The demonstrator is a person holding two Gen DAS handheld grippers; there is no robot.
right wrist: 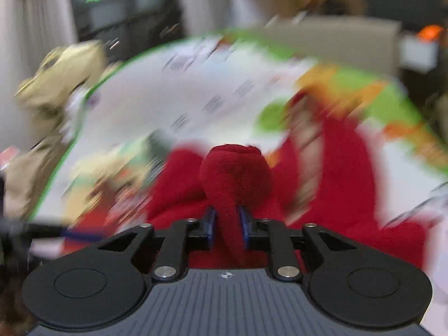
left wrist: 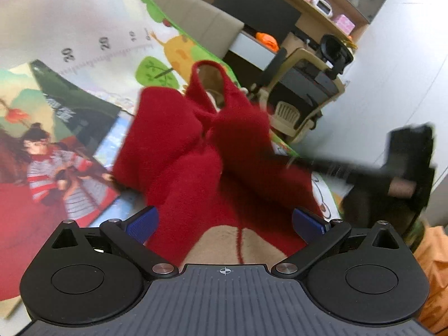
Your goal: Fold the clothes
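A red fleece garment (left wrist: 196, 154) with a tan lining lies bunched on a colourful play mat (left wrist: 112, 42); its hood loop points away from me. My left gripper (left wrist: 225, 224) is open, blue pads wide apart, with the red cloth lying between them. In the right wrist view, which is motion-blurred, my right gripper (right wrist: 226, 224) is shut on a rounded fold of the red garment (right wrist: 235, 173) that bulges up past the blue pads. The other gripper shows as a dark blur (left wrist: 397, 165) at the right of the left wrist view.
A picture poster (left wrist: 56, 168) lies on the mat at left. A beige chair (left wrist: 302, 100) and a desk with an orange object (left wrist: 267, 40) stand beyond the mat. A tan plush toy (right wrist: 56, 84) sits at the mat's left edge. Orange cloth (left wrist: 434, 274) lies at lower right.
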